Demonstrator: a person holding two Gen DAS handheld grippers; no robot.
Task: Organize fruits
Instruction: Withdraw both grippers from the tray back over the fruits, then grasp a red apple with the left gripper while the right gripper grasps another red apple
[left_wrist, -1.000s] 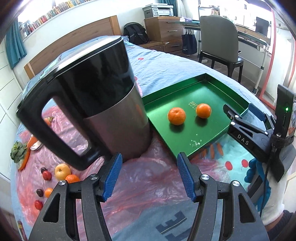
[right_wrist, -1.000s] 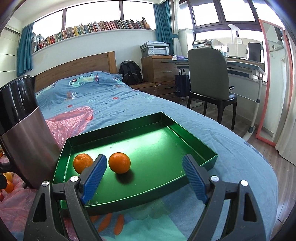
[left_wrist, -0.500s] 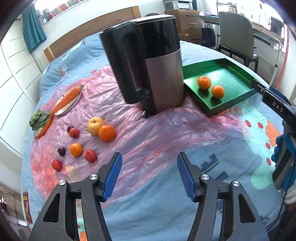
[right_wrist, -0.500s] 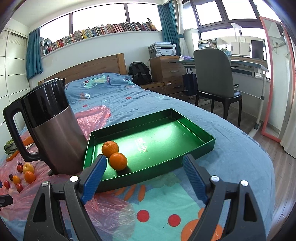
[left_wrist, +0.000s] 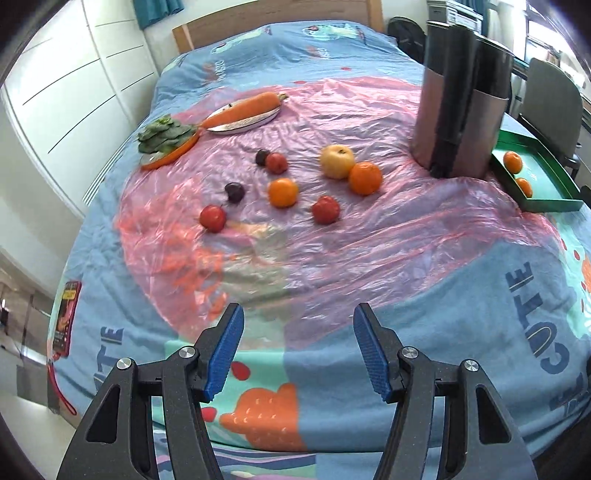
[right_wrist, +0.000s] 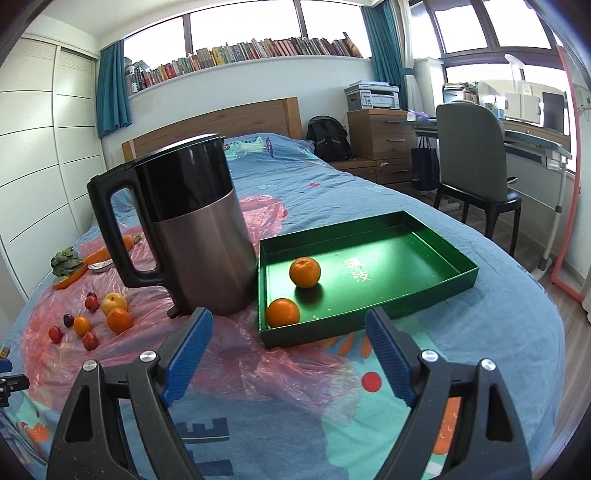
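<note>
Loose fruits are lying on the pink plastic sheet (left_wrist: 369, 236) ahead of the left gripper (left_wrist: 298, 350): a yellow apple (left_wrist: 337, 161) touching an orange (left_wrist: 365, 178) up and right of the jaws, a smaller orange (left_wrist: 283, 192) straight ahead, red fruits (left_wrist: 325, 209) and dark plums (left_wrist: 235, 192) scattered to the left of it. None is lying between the jaws, which are standing apart and holding nothing above the bedspread (left_wrist: 332, 387). Far right of this claw, the green tray (left_wrist: 550, 203) is holding two oranges. Ahead of the right gripper (right_wrist: 288, 354), also gaping and empty, those two oranges (right_wrist: 305, 272) are sitting at the tray's near left end (right_wrist: 283, 313). The kettle (right_wrist: 192, 229) is standing just left of the tray. Beyond the fruits, a carrot (left_wrist: 247, 107) is resting on a dish, with leafy greens (left_wrist: 166, 134) beside it.
</note>
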